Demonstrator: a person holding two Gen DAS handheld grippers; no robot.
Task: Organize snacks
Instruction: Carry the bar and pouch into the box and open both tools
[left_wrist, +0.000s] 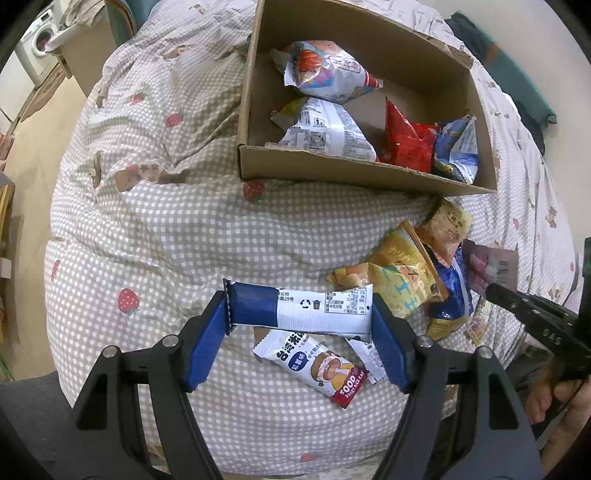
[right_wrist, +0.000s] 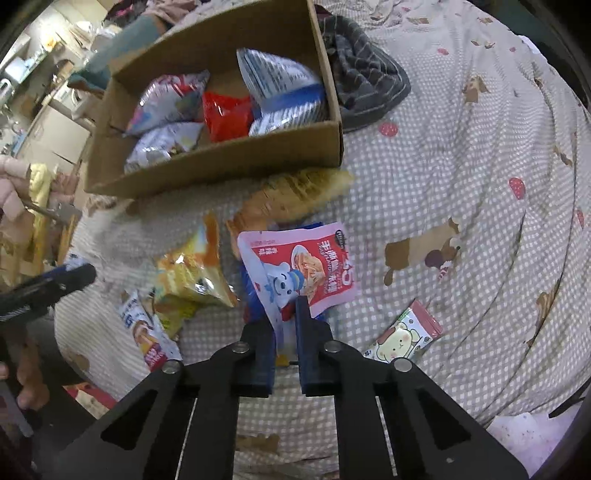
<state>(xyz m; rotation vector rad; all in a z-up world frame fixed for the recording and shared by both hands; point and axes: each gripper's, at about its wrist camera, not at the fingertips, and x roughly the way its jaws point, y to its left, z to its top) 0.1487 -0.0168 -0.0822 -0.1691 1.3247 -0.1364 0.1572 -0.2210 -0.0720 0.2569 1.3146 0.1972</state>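
Observation:
A blue-and-white snack bar lies lengthwise between the blue pads of my left gripper, which is shut on its two ends just above the checked quilt. My right gripper is shut on the lower edge of a pink packet with a white bear. Below the left gripper lies a rice-cake bar. A yellow bag and a tan packet are piled in front of the cardboard box, which holds several snack bags.
A small packet with a yellow cartoon dog lies alone on the quilt to the right. A dark striped cloth sits beside the box's right wall. A washing machine stands at the far left beyond the bed.

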